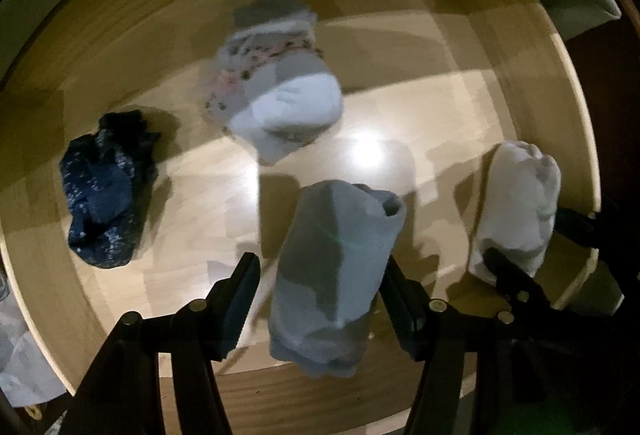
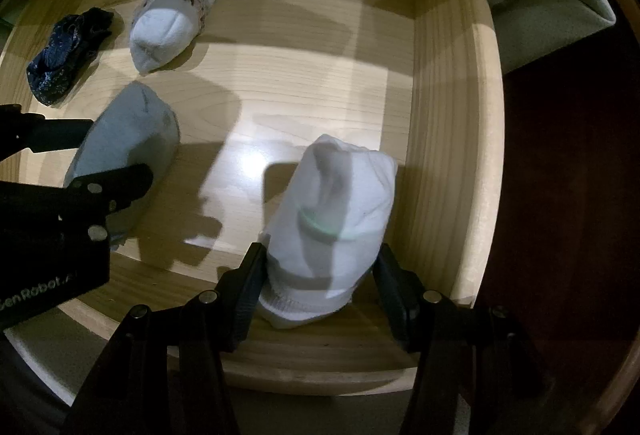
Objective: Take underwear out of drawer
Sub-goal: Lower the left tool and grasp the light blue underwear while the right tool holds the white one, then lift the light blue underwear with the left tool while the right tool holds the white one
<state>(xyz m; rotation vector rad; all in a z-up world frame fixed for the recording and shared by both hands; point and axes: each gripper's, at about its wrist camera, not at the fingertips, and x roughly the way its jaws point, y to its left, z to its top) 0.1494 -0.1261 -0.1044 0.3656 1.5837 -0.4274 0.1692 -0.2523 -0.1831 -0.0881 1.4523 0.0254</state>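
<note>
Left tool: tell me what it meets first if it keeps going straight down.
The grey sock bundle, already between the left tool's fingers; under it, the drawer floor. Depth is unclear.

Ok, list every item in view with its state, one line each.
Drawer: open.
White sock bundle: rolled, pinched between the right claw fingers.
Grey sock bundle: rolled, between the left claw fingers; grip unclear.
Patterned sock bundle: loosely rolled, lying untouched.
Dark blue garment: crumpled, lying untouched.
</note>
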